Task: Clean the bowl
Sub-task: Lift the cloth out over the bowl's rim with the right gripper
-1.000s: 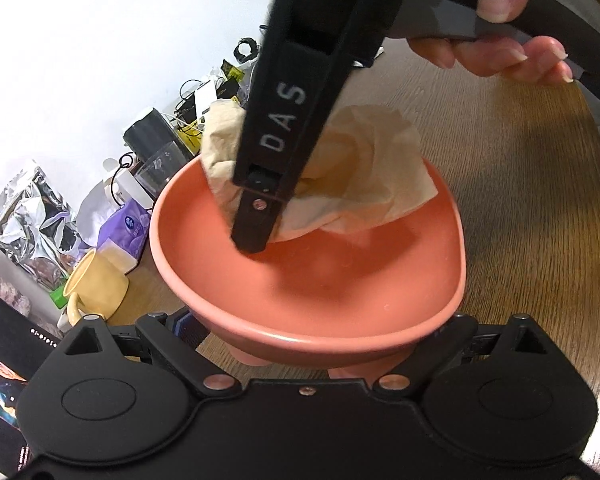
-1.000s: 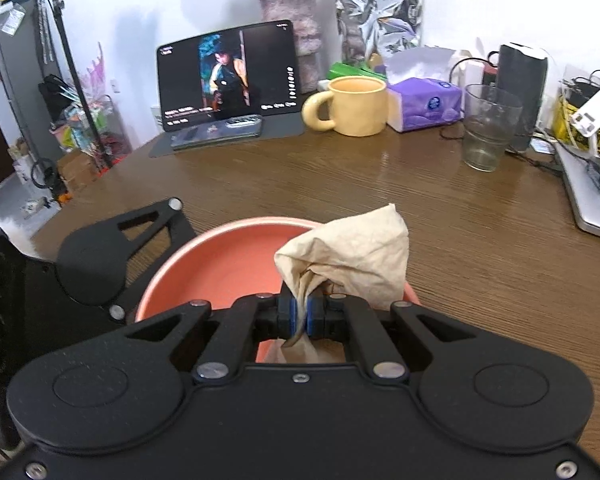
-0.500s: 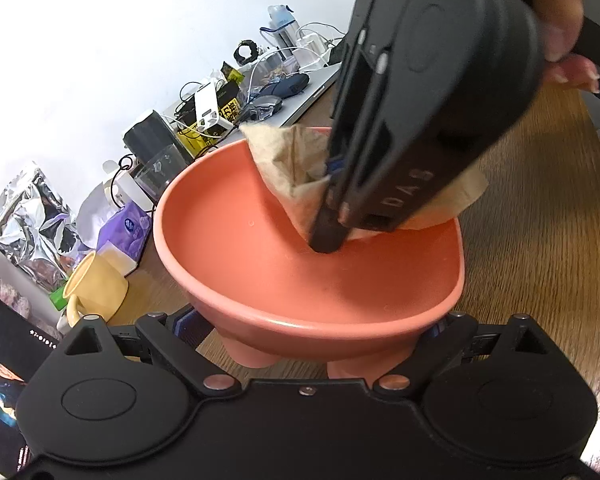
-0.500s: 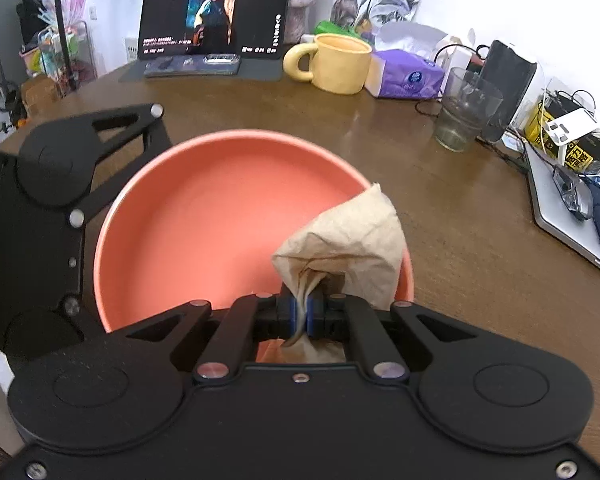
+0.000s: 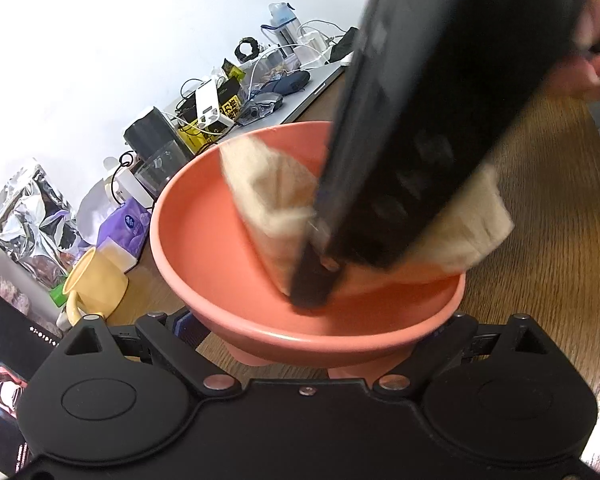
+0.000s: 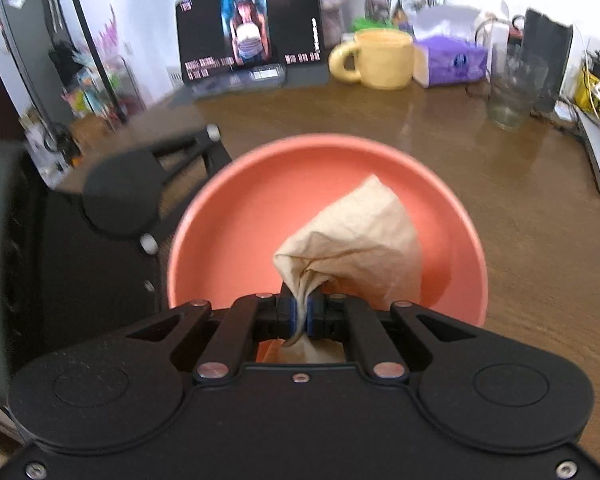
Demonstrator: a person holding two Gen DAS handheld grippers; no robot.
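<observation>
- Left wrist view: the salmon-pink bowl [image 5: 220, 256] is held off the wooden surface [image 5: 560, 280] by the left tongs [image 5: 308, 344], whose two fingers are pressed against the bowl's outer wall near its foot, one on each side.
- Inside the bowl, a crumpled beige paper towel [image 5: 268, 200] is pressed against the inner wall; part of it spills over the right-hand rim.
- The right tongs [image 5: 312, 284] are seen reaching down into the bowl from the upper right (heavily motion-blurred), with the tip near the bowl's floor and the towel bunched around it.
- A hand [image 5: 592, 68] is glimpsed at the upper right edge, wrapped around the handle of the right tongs.
- Behind the bowl, a yellow mug [image 5: 96, 280], a purple tissue pack [image 5: 124, 228] and a foil bag [image 5: 28, 216] are lined up along the wall.

- Right wrist view: the right tongs [image 6: 300, 314] are pressed together on a gathered fold of the paper towel [image 6: 360, 240], which is pinched between the blue pads [image 6: 287, 314].
- The towel fans out forward from the pinch and lies against the right half of the bowl's interior.
- The bowl [image 6: 240, 232] is seen from above, just ahead of the tongs; the left tongs [image 6: 148, 196] are seen at its left side, blurred.
- Farther back on the surface [image 6: 520, 208], a tablet [image 6: 248, 32] with a lit screen, the yellow mug [image 6: 380, 58], the tissue pack [image 6: 448, 60] and a clear glass [image 6: 512, 88] are set well apart from the bowl.
</observation>
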